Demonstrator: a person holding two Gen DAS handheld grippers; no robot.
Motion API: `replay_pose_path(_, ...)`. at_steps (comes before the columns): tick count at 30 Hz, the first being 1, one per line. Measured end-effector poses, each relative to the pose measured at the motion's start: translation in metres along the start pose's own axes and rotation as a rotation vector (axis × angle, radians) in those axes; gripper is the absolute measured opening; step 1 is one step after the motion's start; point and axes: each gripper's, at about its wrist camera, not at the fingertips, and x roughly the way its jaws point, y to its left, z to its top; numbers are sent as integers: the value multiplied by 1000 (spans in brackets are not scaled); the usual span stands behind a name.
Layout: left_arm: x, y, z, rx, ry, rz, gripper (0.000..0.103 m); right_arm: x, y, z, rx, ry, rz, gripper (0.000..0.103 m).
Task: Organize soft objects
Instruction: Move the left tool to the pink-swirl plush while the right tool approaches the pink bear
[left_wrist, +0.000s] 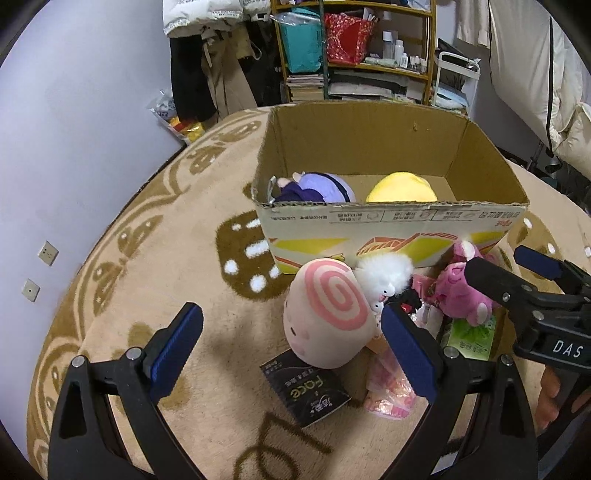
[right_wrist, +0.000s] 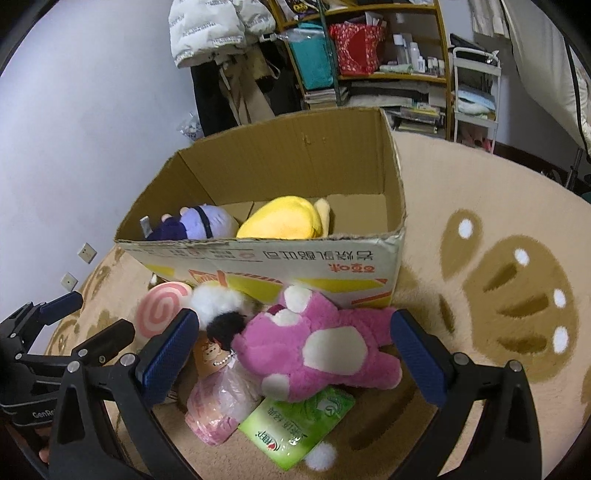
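Between right tongs (right_wrist: 295, 354), pink bear (right_wrist: 317, 350)

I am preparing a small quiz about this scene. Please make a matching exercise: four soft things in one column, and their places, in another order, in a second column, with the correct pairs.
Things:
1. yellow plush toy
2. pink bear
3. green tissue pack
4. swirl plush

Places:
A. on the rug, between the fingers of the open right claw
B. inside the cardboard box
C. on the rug, partly under the pink bear
D. on the rug, between the fingers of the open left claw

Pairs: 1-B, 2-A, 3-C, 4-D
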Motion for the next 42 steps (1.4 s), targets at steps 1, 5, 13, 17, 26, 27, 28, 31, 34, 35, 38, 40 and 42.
replay_pose_path(1,3,-1,0,1,3,-1,96,2,-1,0,1,4,-1,103)
replay_pose_path(5,13,-4,1,7,20,-8,96,13,-4,0,12,28,-12,103)
replay_pose_path(13,26,-9,1,22,50,-20,96,28,-11,-4,45,75,-13,103)
replay_pose_path(17,34,-12,0,29,70,-21,96,33,-12,-4,49,94,-13,103)
replay_pose_path(26,50,-16,-4,43,112,-8,96,43,-9,-5,24,113,-26,103)
replay_pose_path(27,52,-16,-4,46,115,-1,96,43,-9,-6,21,114,-28,103)
replay_pose_path(28,54,-17,-5,48,119,1,96,44,-8,-6,18,117,-29,103)
replay_pose_path(31,57,-16,-6,42,128,2,96,47,-7,-7,15,129,-32,103)
replay_pose_path(34,60,-14,-6,20,137,-11,94,50,-7,-10,15,141,-35,103)
replay_pose_path(35,60,-13,-7,12,137,-14,89,50,-7,-10,15,142,-35,103)
replay_pose_path(38,61,-10,-7,-5,140,-31,84,49,-8,-12,12,144,-36,103)
replay_pose_path(40,61,-9,-8,-6,143,-40,81,46,-6,-15,4,143,-36,99)
replay_pose_path(42,61,-8,-8,1,146,-51,76,43,-5,-16,-9,143,-37,96)
